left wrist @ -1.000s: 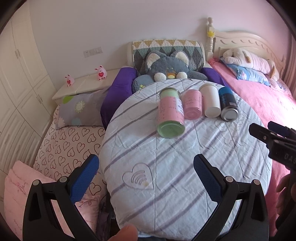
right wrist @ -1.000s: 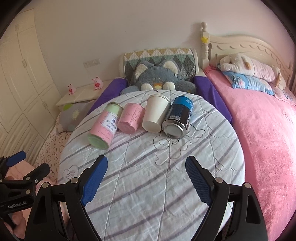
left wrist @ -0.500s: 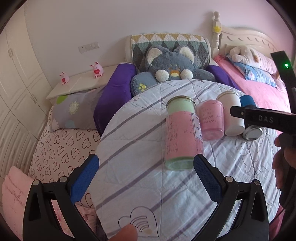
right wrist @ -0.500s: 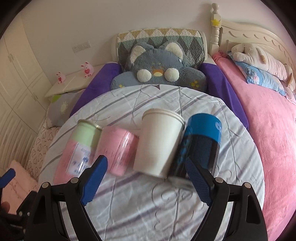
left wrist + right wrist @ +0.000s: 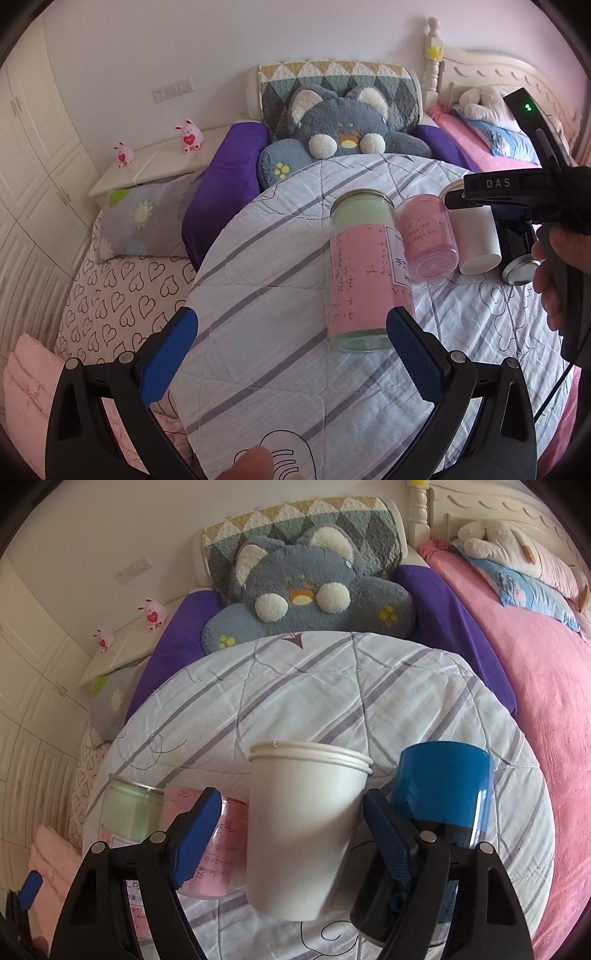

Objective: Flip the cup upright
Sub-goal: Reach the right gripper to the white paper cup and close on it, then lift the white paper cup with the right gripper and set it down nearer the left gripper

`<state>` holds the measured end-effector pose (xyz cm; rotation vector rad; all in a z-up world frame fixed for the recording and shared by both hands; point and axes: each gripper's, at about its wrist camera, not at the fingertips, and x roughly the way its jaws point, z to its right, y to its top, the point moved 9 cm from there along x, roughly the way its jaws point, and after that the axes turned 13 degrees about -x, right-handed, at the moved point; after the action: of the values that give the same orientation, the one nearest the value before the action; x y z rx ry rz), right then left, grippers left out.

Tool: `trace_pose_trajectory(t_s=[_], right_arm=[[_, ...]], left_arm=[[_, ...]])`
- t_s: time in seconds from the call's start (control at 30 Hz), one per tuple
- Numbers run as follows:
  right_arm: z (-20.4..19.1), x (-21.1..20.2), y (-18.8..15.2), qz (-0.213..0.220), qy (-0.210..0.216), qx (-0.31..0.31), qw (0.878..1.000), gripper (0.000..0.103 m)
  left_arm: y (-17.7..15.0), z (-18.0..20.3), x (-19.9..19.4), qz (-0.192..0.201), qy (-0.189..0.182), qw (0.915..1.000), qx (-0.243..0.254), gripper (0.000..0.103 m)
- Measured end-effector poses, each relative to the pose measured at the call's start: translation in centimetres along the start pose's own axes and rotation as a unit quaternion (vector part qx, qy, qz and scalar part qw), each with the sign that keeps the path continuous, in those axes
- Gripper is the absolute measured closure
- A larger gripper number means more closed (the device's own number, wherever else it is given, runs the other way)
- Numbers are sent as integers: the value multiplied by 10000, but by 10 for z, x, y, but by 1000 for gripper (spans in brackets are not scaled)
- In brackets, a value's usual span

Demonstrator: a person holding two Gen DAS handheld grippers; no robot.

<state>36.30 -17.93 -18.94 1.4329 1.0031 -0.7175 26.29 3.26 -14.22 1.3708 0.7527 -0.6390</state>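
White paper cup (image 5: 303,827) lies on its side between the pads of my right gripper (image 5: 291,834), rim pointing toward the far edge of the round quilted tabletop (image 5: 332,686). The jaws stand spread around its body; the right pad looks close to the wall, the left pad has a gap, so nothing is clamped yet.

To do this well I would close gently at mid-body, since thin paper will likely crush under a hard squeeze, then lift clear before rotating so the base comes down flat on the soft quilt. The blue can (image 5: 443,786) lies just beside the cup on one side and the small pink jar (image 5: 218,849) on the other, so my fingers could nudge either.

My left gripper (image 5: 291,350) hangs spread wide over the near part of the tabletop, holding nothing; its right pad is close to the base of the tall green-and-pink jar (image 5: 365,273).

Readable writing: "DAS" on the side of my right gripper in the left view. The jars carry handwritten-looking formulas, too small to read.
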Motion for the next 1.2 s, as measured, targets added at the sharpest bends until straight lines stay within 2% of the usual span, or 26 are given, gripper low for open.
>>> trace_pose_trajectory(t_s=[0.13,0.37,0.53,0.63,0.87,1.2], right_arm=[[6,7,1,-204,-37,74,9998,24],[6,12,3,-307,-215,-105,9992,25],[3,18,6,-376,-435,-363,9977,32],[1,20,7,-432,-504,-479,9966,32],[2,20,8,-413,-490,-479,9968,33],[-2,5,12,-111,-162,-231,9995,33]], left_arm=[[1,5,3,-25,-17,10000,21,0],[7,16,23,-147,-13,9999,32,0],[14,24,38,-206,-21,9998,22,0],[18,26,45,-234,-66,9997,-28,0],[26,29,53,-292,-145,9994,-103,0],[33,27,53,-271,-100,9994,-183,0]])
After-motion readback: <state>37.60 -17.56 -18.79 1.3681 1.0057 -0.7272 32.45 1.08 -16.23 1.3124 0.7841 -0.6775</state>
